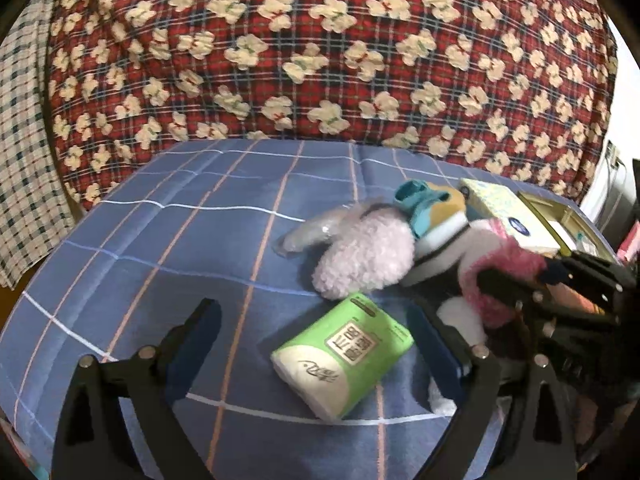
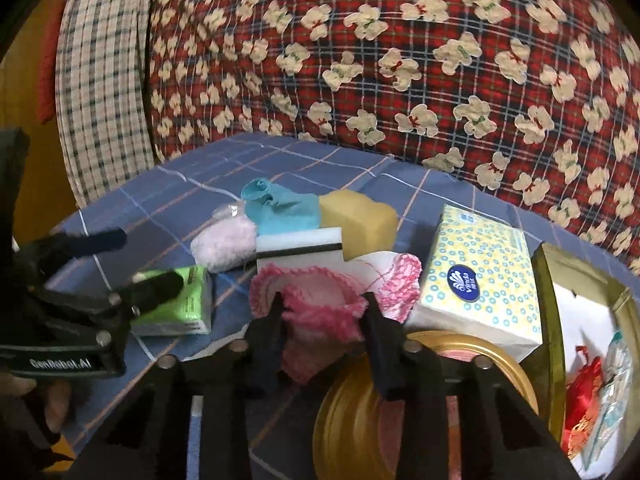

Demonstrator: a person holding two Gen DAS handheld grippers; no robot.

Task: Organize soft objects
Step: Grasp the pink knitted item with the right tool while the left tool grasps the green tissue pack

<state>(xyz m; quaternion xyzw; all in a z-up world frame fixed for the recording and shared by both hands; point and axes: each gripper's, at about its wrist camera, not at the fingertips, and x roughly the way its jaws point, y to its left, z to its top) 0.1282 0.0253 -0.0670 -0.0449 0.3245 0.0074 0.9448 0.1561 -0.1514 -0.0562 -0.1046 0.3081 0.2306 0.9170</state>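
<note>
Pink-and-white crocheted fabric piece [image 2: 320, 308], clamped by right gripper [image 2: 322, 312] above round gold tin [image 2: 344, 412], may snag neighbouring white sponge [image 2: 298, 250]; left gripper [image 1: 316, 344] spread wide.

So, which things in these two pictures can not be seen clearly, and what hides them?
- Pink fuzzy item, right wrist view: its lower part is behind the right gripper fingers.
- Gold round tin, right wrist view: mostly covered by the gripper; contents unclear.
- Gold box, right wrist view: cut off by the picture edge.
- Green tissue pack, right wrist view: partly hidden by the blurred left gripper.
- Pink fuzzy item, left wrist view: motion-blurred.
</note>
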